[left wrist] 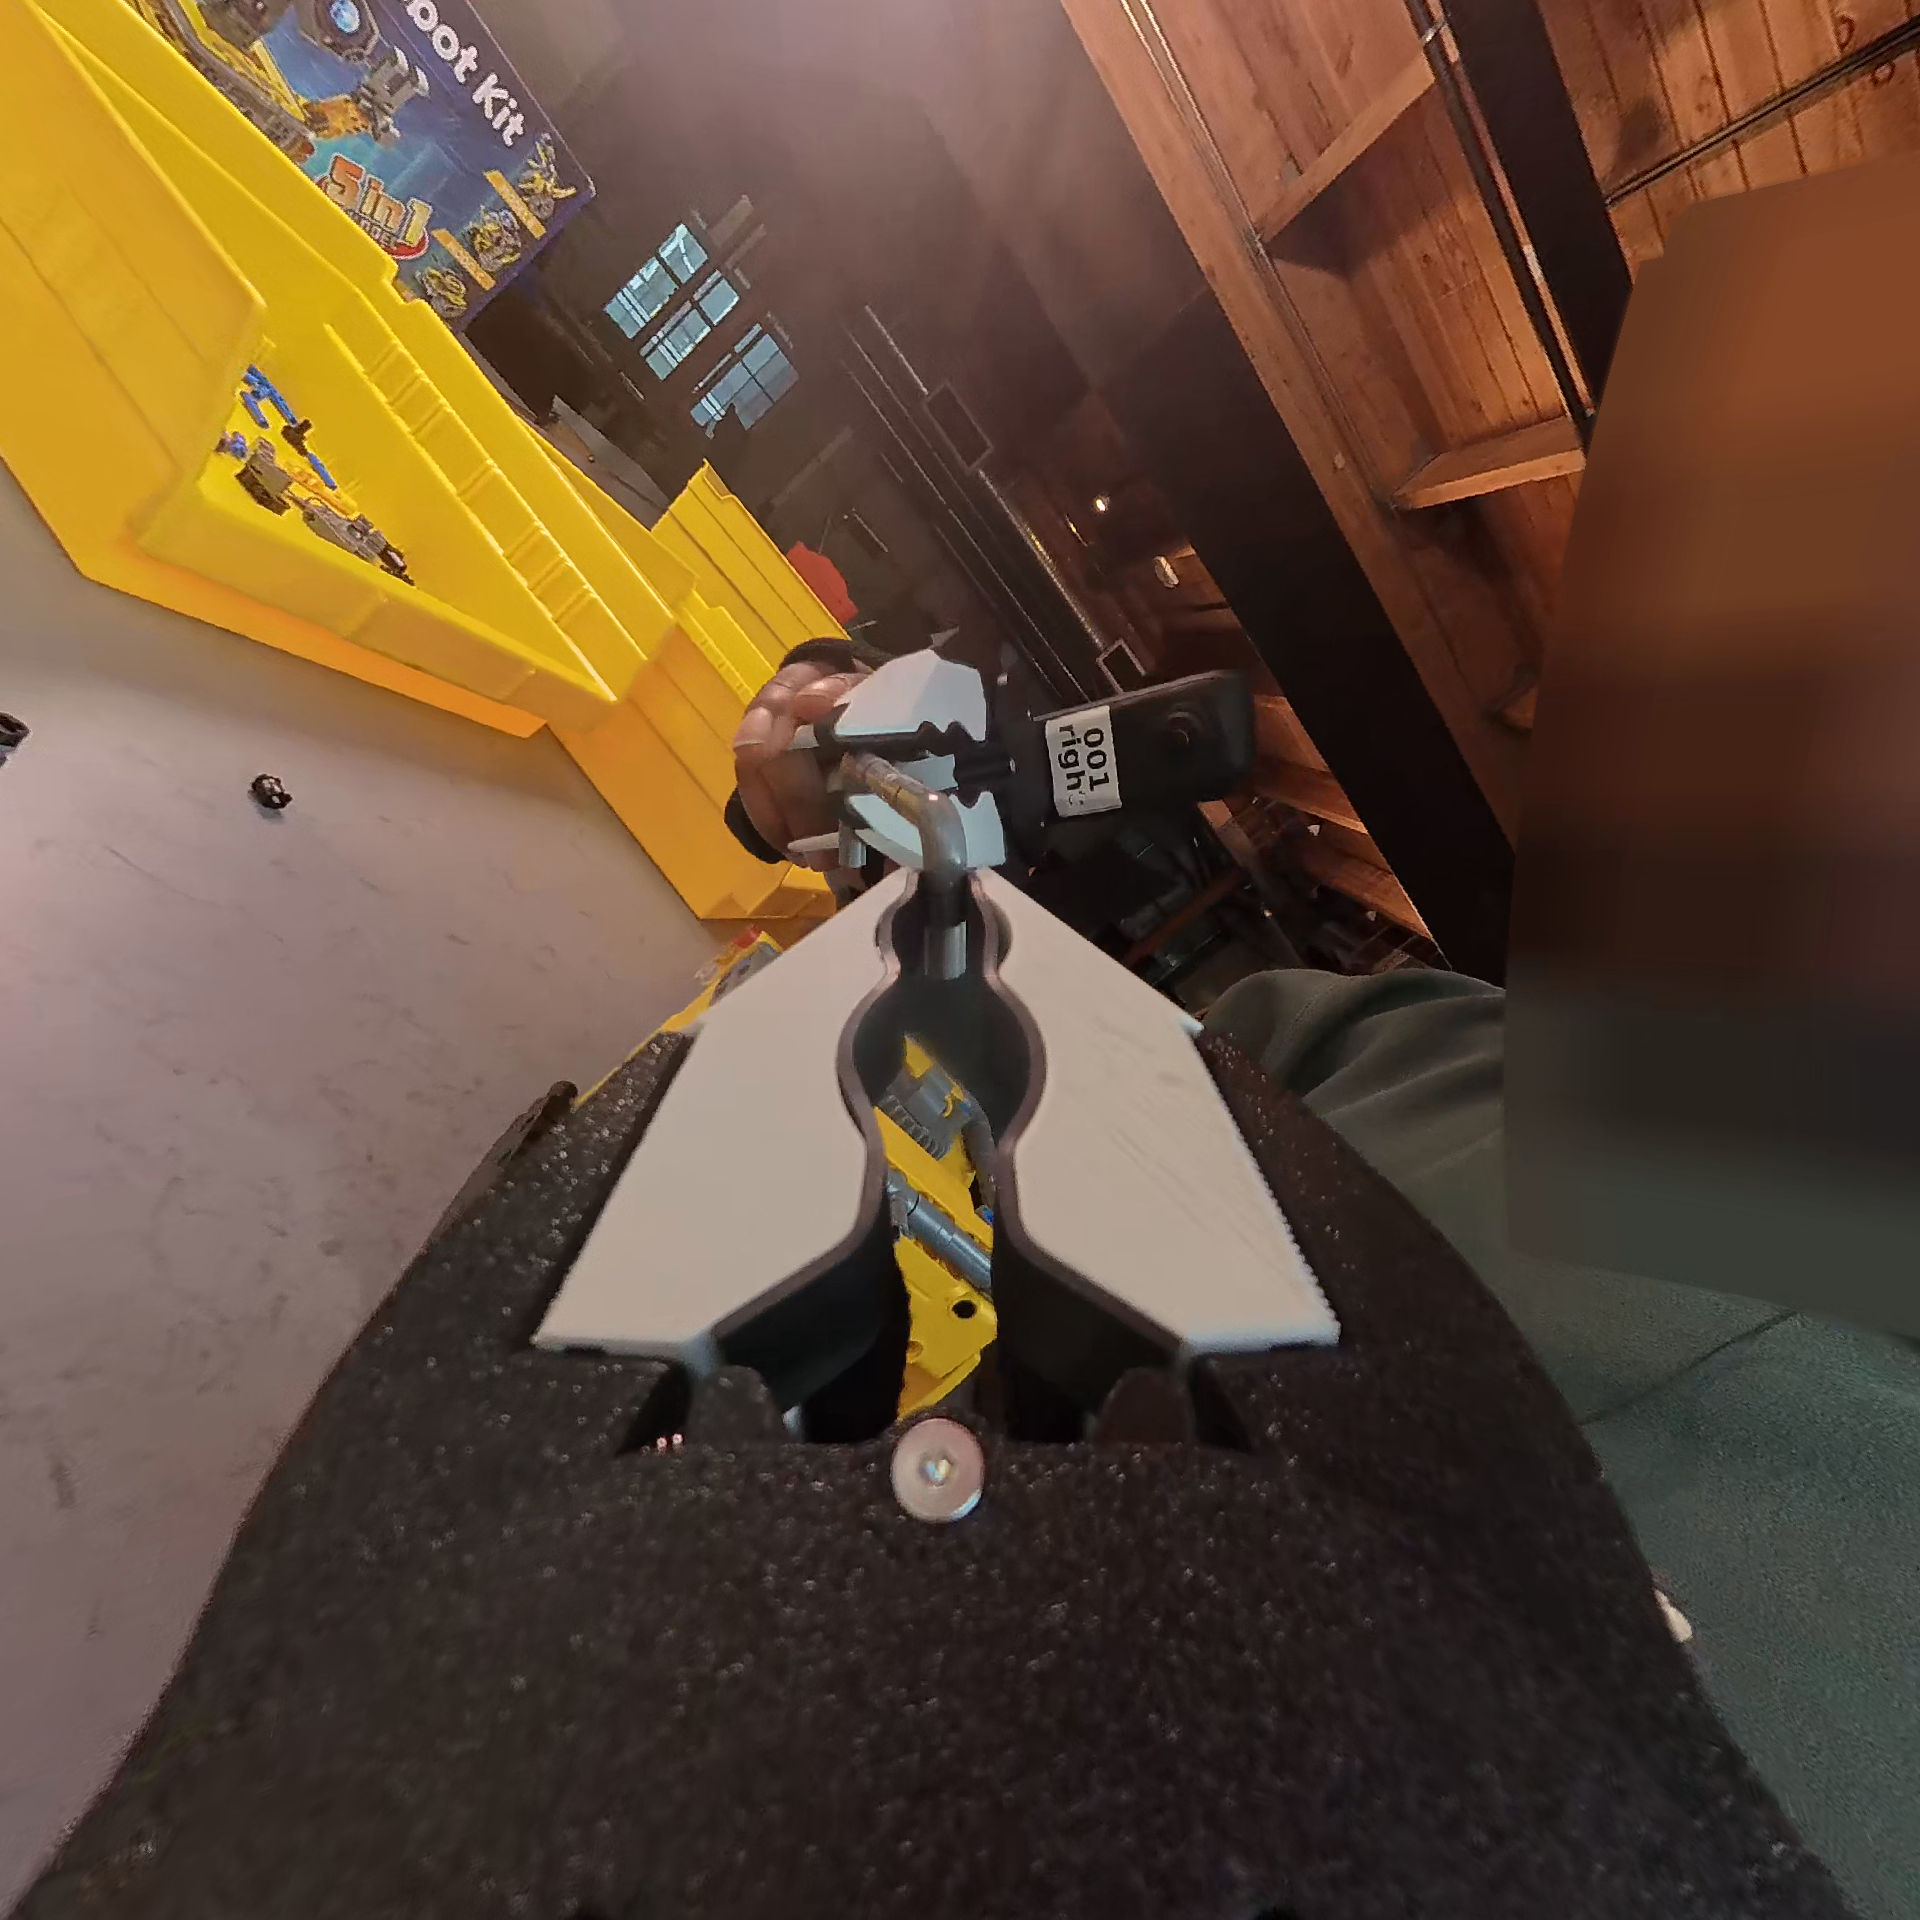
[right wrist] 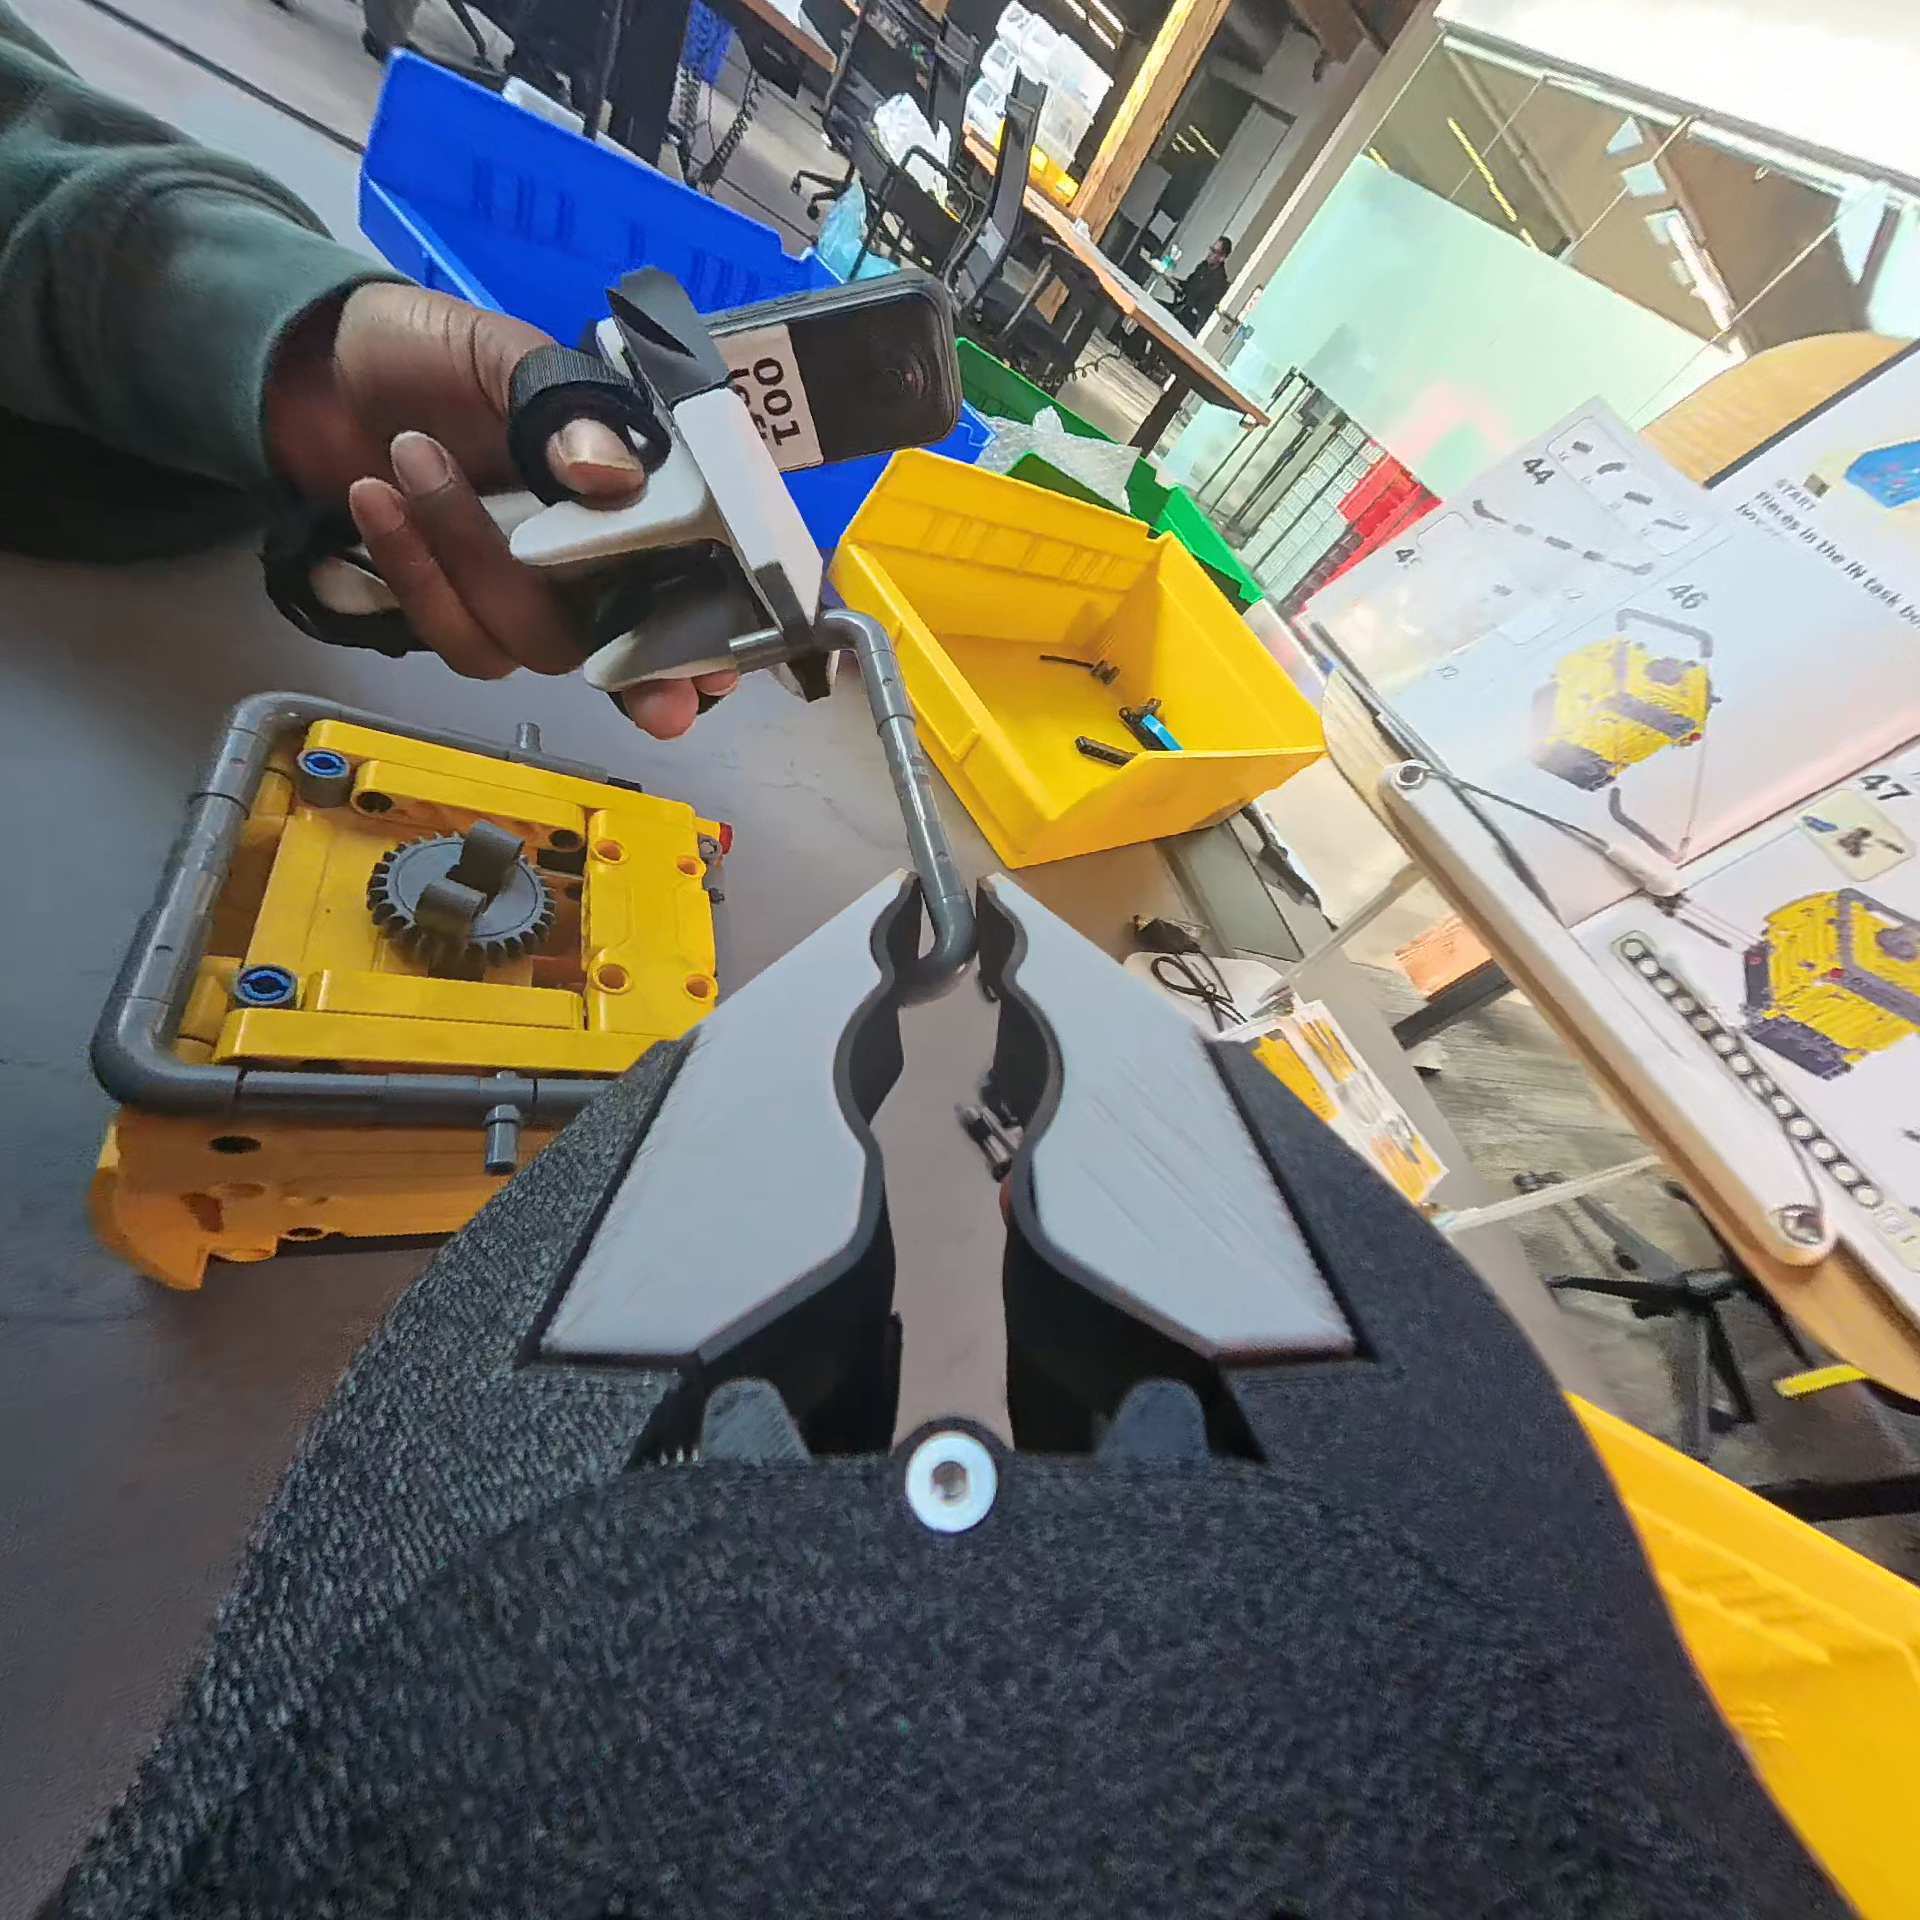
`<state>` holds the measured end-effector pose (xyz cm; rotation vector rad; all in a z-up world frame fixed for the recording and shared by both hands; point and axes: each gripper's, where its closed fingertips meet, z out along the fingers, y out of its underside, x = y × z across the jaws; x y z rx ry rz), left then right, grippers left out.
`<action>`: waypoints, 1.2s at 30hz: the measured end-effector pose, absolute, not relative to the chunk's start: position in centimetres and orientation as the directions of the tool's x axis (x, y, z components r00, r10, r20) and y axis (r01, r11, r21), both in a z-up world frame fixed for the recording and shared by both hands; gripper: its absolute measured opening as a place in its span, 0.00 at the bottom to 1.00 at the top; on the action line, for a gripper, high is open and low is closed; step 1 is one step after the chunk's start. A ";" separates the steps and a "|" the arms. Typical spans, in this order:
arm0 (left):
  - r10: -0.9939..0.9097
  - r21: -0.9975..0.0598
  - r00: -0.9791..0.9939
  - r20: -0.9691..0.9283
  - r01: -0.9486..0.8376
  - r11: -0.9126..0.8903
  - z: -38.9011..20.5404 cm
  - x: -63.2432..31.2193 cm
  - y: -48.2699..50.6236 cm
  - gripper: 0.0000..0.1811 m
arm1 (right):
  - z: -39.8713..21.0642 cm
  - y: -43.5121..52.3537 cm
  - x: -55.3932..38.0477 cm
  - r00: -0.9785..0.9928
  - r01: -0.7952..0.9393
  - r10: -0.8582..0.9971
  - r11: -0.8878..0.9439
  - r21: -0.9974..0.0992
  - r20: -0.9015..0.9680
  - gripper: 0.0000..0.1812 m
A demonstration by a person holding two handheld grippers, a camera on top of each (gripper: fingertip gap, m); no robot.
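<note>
A grey bent tube (right wrist: 906,769) with several elbows hangs in the air between both grippers. My right gripper (right wrist: 948,906) is shut on its lower bend. My left gripper (right wrist: 808,646), held by a hand, is shut on its other end, up and to the left. In the left wrist view my left gripper (left wrist: 940,896) clamps the tube (left wrist: 943,831), and my right gripper (left wrist: 906,774) grips it just beyond. A yellow brick model (right wrist: 447,935) with a grey gear and a grey tube frame lies on the table below the left gripper.
An open yellow bin (right wrist: 1039,644) with a few small parts stands behind the tube. Blue (right wrist: 540,208) and green bins lie farther back. An instruction booklet (right wrist: 1714,675) on a stand is at the right. Yellow bins (left wrist: 364,468), a kit box (left wrist: 416,125) and small black parts (left wrist: 270,792) are on the grey table. The gap from one gripper's tips to the other's is roughly 6 cm.
</note>
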<state>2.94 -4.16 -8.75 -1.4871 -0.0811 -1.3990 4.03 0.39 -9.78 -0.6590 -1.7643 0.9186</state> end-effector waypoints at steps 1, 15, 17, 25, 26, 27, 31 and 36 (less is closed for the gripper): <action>-0.564 -0.598 0.305 0.767 0.659 -0.456 -8.8 2.9 -4.1 0.03 | -9.8 0.4 4.0 -0.336 0.010 0.762 0.590 -0.807 0.553 0.05; -0.540 -0.589 0.313 0.781 0.657 -0.470 -9.6 2.8 -3.8 0.03 | -10.6 0.0 4.0 -0.352 0.030 0.701 0.671 -0.741 0.620 0.04; -0.540 -0.584 0.307 0.784 0.662 -0.471 -9.5 2.7 -3.8 0.03 | -10.5 -0.1 4.1 -0.340 0.023 0.691 0.684 -0.729 0.637 0.04; -0.535 -0.536 0.254 0.806 0.695 -0.479 -9.4 2.5 -3.8 0.03 | -10.3 0.1 3.7 -0.261 0.011 0.598 0.787 -0.617 0.758 0.04; -0.535 -0.534 0.250 0.807 0.697 -0.479 -9.3 2.5 -3.8 0.03 | -10.2 0.1 3.8 -0.259 0.007 0.604 0.782 -0.624 0.754 0.04; -0.535 -0.531 0.247 0.808 0.698 -0.480 -9.3 2.5 -3.8 0.03 | -10.2 0.1 3.8 -0.260 0.007 0.613 0.774 -0.633 0.746 0.04; -0.535 -0.518 0.234 0.812 0.711 -0.476 -9.3 2.2 -3.7 0.03 | -10.4 0.2 3.9 -0.316 0.031 0.700 0.683 -0.730 0.641 0.11; -0.529 -0.452 0.158 0.834 0.745 -0.491 -9.2 1.6 -3.7 0.03 | -9.8 0.5 6.2 -0.471 0.035 0.806 0.423 -0.905 0.358 0.20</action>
